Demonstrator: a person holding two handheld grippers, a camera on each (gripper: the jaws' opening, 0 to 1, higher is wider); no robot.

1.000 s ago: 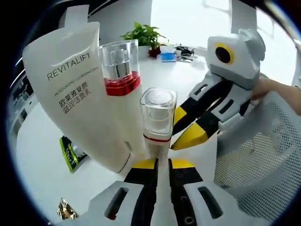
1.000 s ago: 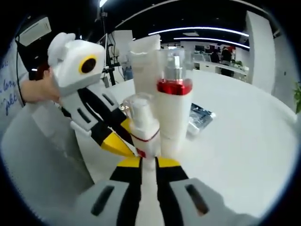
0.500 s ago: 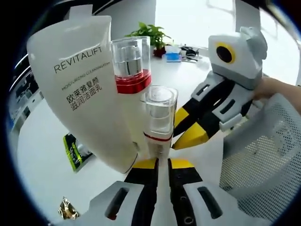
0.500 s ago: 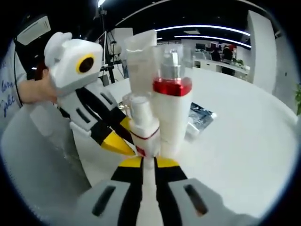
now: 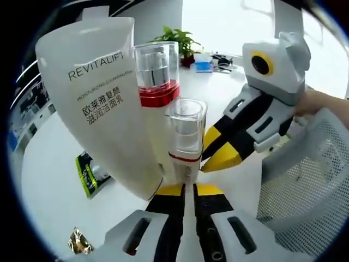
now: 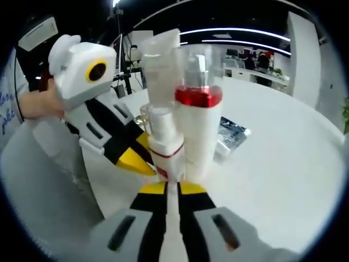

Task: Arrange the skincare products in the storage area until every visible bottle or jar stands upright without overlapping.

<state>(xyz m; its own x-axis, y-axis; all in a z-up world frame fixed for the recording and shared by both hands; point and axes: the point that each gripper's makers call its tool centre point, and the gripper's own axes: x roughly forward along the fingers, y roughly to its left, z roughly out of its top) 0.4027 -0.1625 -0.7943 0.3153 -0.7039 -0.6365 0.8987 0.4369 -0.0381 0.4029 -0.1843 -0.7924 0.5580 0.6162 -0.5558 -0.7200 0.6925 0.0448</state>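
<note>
The left gripper (image 5: 184, 188) has its fingers pinching the bottom of a small pump bottle (image 5: 185, 139) with a clear cap and a thin red ring. The bottle stands up on the white bench (image 5: 49, 180). The very bottom of the bottle is hidden between the fingers.

The right gripper (image 6: 170, 188) pinches the same small pump bottle (image 6: 166, 144) from the other side. Its yellow tips show in the left gripper view (image 5: 218, 153), pointing at the bottle.

Just behind stands a taller bottle (image 5: 158, 82) with a red band and a clear cap. Next to it leans a big white tube (image 5: 103, 103) that says REVITALIFT. Its top end is cut off. You cannot tell if the three touch each other.

A white mesh basket (image 5: 305, 174) sits at the right, partly cut off. A dark packet (image 5: 87, 172) lies on the bench, half hidden behind the tube. A green plant (image 5: 177, 39) stands far back. A hand (image 5: 322, 103) peeks from behind the right gripper.
</note>
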